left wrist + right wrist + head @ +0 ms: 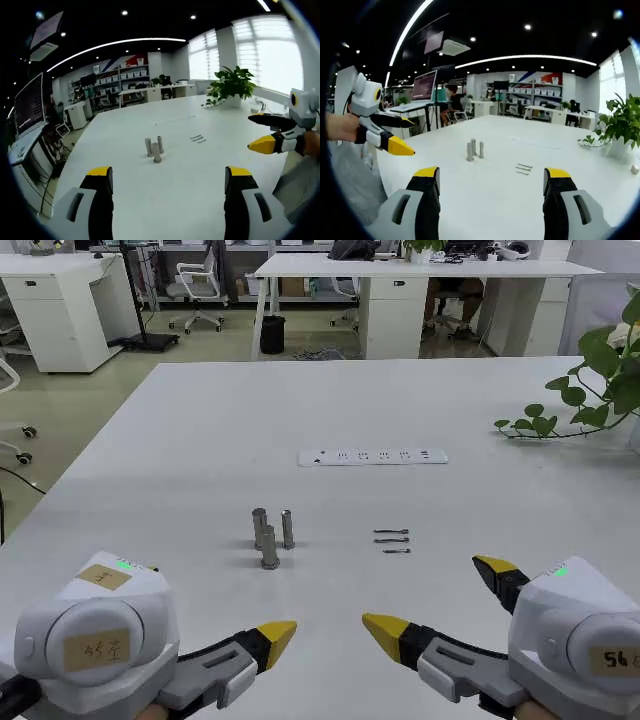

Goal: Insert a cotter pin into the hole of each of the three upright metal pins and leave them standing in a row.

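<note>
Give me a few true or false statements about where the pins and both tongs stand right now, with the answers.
1. The three metal pins stand upright on the table. True.
2. One cotter pin is already through a metal pin. False: the three cotter pins lie loose on the table, apart from the metal pins.
3. The left tongs are shut on a cotter pin. False: they are open and hold nothing.
4. The right tongs are open. True.
5. The metal pins stand in a straight row. False: they are bunched, one in front of the other two.
</note>
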Demonstrator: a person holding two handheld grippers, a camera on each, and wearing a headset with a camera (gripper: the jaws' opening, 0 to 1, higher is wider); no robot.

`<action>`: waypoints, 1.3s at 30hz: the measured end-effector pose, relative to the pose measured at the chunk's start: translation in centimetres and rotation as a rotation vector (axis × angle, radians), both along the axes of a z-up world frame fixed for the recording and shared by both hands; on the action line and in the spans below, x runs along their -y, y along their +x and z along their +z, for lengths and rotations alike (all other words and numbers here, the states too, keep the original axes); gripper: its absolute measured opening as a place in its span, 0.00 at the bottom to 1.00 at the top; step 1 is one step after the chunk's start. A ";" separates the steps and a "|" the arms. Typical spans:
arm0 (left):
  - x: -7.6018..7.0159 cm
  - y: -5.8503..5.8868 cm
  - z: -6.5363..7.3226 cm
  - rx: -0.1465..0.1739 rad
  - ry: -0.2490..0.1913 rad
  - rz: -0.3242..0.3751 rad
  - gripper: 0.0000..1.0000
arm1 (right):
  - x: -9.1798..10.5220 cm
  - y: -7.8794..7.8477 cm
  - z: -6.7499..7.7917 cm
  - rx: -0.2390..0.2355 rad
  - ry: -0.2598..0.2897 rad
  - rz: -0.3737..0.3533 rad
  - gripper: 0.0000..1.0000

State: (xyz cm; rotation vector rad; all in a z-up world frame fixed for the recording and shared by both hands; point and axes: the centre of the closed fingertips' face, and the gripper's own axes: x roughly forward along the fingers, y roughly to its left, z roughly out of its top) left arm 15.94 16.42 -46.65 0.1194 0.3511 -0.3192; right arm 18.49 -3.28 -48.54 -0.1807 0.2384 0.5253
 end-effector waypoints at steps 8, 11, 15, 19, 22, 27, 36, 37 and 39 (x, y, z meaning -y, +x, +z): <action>-0.7 0.0 -0.2 -0.005 -0.008 0.014 0.91 | -0.1 0.3 0.3 -0.074 0.013 -0.013 0.82; -0.8 0.1 -0.2 -0.003 -0.015 0.018 0.91 | -0.1 0.4 0.5 -0.095 0.057 -0.020 0.82; -0.9 0.2 -0.3 -0.007 -0.012 0.025 0.90 | -0.1 0.5 0.7 -0.111 0.070 -0.022 0.81; -1.0 0.2 -0.2 -0.003 -0.003 0.023 0.89 | -0.3 0.5 0.9 -0.117 0.067 -0.016 0.81; -1.0 0.2 -0.1 0.001 -0.020 0.023 0.89 | -0.4 0.5 0.8 -0.127 0.063 -0.009 0.79; -1.1 0.3 -0.2 -0.002 -0.032 0.025 0.87 | -0.5 0.6 0.7 -0.133 0.058 -0.002 0.79; -1.0 0.5 -0.4 -0.009 -0.027 0.019 0.86 | -0.2 1.0 0.8 -0.134 0.049 -0.006 0.78; -1.0 0.5 -0.4 -0.008 -0.025 0.017 0.86 | -0.2 1.0 0.7 -0.137 0.051 -0.006 0.77; -0.9 0.6 -0.3 -0.005 -0.024 0.015 0.85 | -0.2 1.0 0.7 -0.144 0.052 -0.006 0.77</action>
